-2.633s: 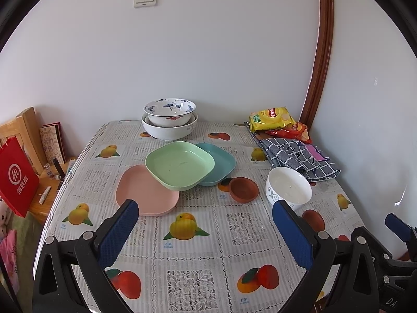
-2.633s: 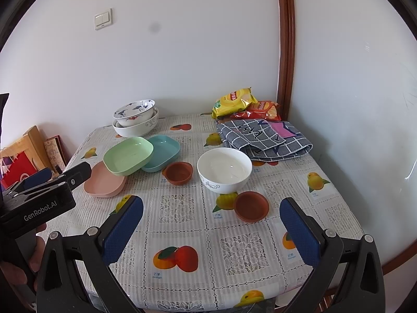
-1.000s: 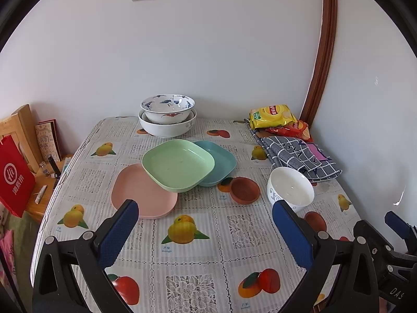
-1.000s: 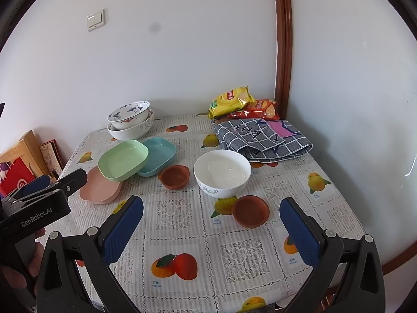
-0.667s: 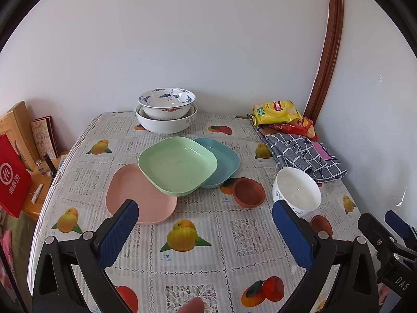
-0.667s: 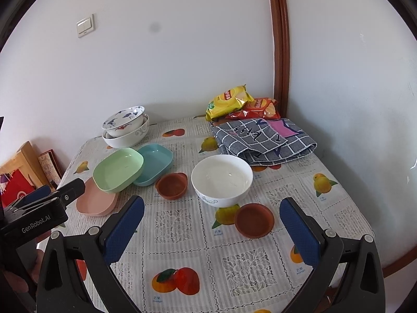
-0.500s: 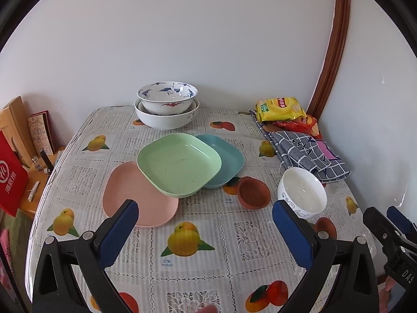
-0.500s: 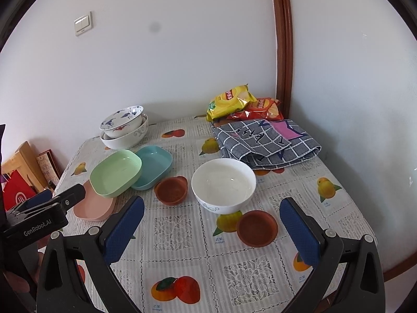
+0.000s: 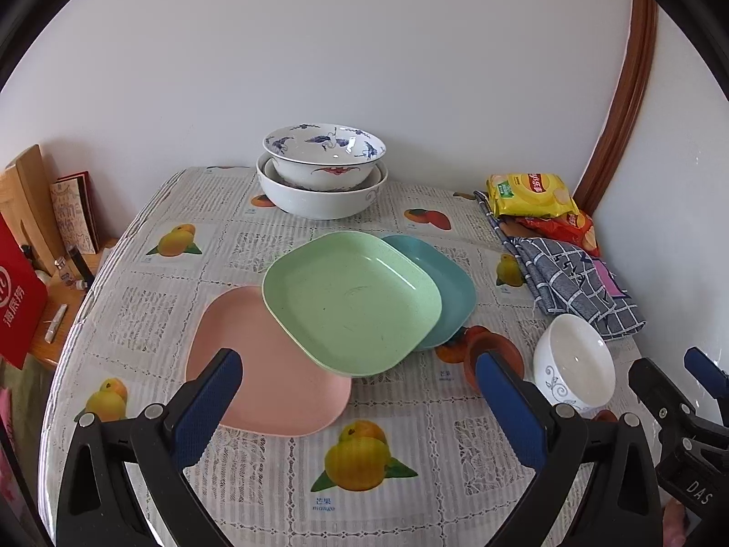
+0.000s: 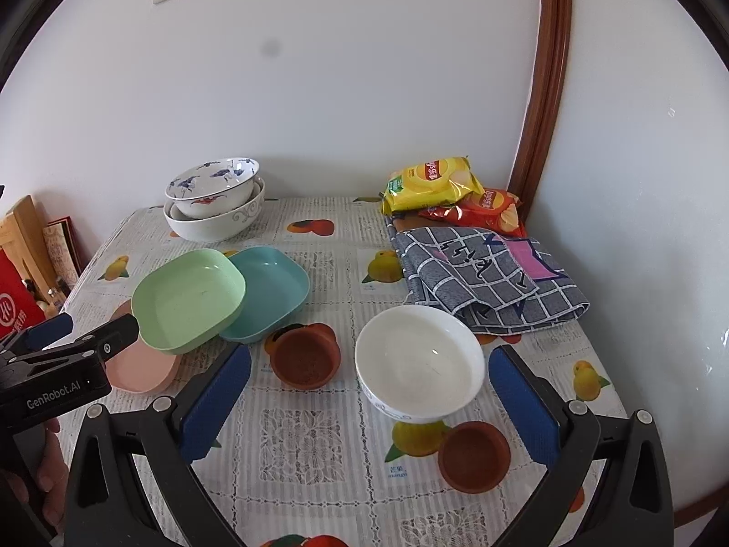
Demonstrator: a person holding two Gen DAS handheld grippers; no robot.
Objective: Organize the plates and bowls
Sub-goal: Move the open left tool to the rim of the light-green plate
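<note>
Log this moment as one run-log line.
phase: approach | left gripper: open, empty, above pink plate | right gripper: open, empty, around white bowl | green plate: overlaps pink and teal plate

Three plates (image 9: 351,296), three bowls (image 10: 419,362) (two stacked), two saucers (image 10: 304,360).

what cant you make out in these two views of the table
- Pink plate: partly under the green plate in both views.
- Teal plate: its left part hidden by the green plate.
- Near brown dish: in the left wrist view, almost wholly behind the white bowl and left gripper.
- Inner patterned bowl: its base is sunk in the big white bowl.
</note>
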